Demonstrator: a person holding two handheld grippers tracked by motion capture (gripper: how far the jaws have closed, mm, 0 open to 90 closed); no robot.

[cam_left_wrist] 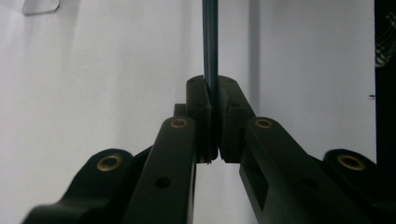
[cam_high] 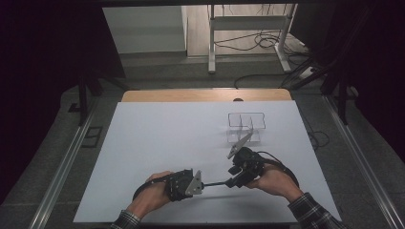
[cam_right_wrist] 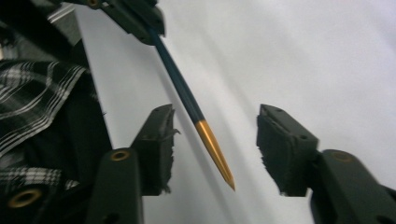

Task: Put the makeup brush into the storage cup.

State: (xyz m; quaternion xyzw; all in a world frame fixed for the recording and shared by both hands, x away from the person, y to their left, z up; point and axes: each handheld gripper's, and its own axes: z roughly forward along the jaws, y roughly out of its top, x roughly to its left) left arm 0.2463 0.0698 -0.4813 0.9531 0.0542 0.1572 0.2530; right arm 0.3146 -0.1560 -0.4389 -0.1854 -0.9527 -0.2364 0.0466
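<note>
With my left gripper [cam_left_wrist: 211,93] clamped on the pen [cam_right_wrist: 187,100], I should centre its gold tip between my right gripper's [cam_right_wrist: 212,135] parted jaws before closing.

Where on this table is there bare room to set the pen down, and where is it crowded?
The white table lies bare across its left half and along the far edge left of the clear organizer. It is crowded near the front, where the left tongs hold the pen beside the right tongs.

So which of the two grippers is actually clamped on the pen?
The left gripper: its jaws pinch the dark pen, while the right gripper stands open around its gold tip.
</note>
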